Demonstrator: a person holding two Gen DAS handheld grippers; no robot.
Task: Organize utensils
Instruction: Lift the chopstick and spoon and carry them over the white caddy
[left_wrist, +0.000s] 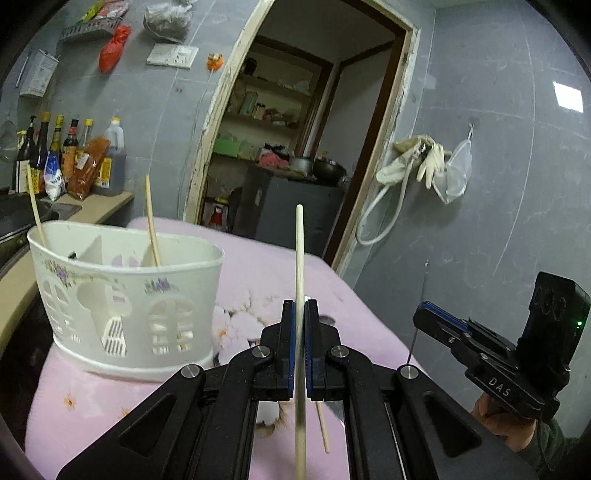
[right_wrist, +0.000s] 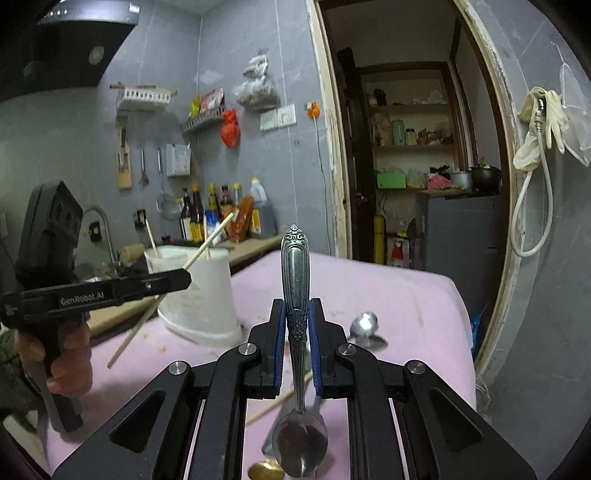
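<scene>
A kitchen sorting job in mid-carry: the left gripper (left_wrist: 300, 314) is clamped on a pale wooden chopstick (left_wrist: 299, 254), its blue pads pinching the stick near the middle so that the upper length stands clear above the jaws and the lower length hangs down towards the camera. The right gripper (right_wrist: 298, 314) is closed around the ornate handle of a silver metal spoon (right_wrist: 295, 280), bowl hanging low and handle tip pointing up, a grip that looks chosen to let the utensil drop bowl-first into a slot. Both utensils are held above the table, covered in a pink floral cloth (left_wrist: 258, 266). The target appears to be the white plastic divided utensil caddy (left_wrist: 125, 295), standing on the cloth to the left of the chopstick, where two more wooden chopsticks (left_wrist: 152, 221) already lean in its compartments. Left on the cloth are a loose chopstick (left_wrist: 323, 428) below the left jaws, a second steel spoon (right_wrist: 364, 325) lying beyond the right gripper, and a gold-coloured spoon bowl (right_wrist: 264, 470) at the bottom edge of the right wrist view. Judging by what is left out, the tidy-up is partway through; the next move likely calls for steering each item over its own compartment before letting go
</scene>
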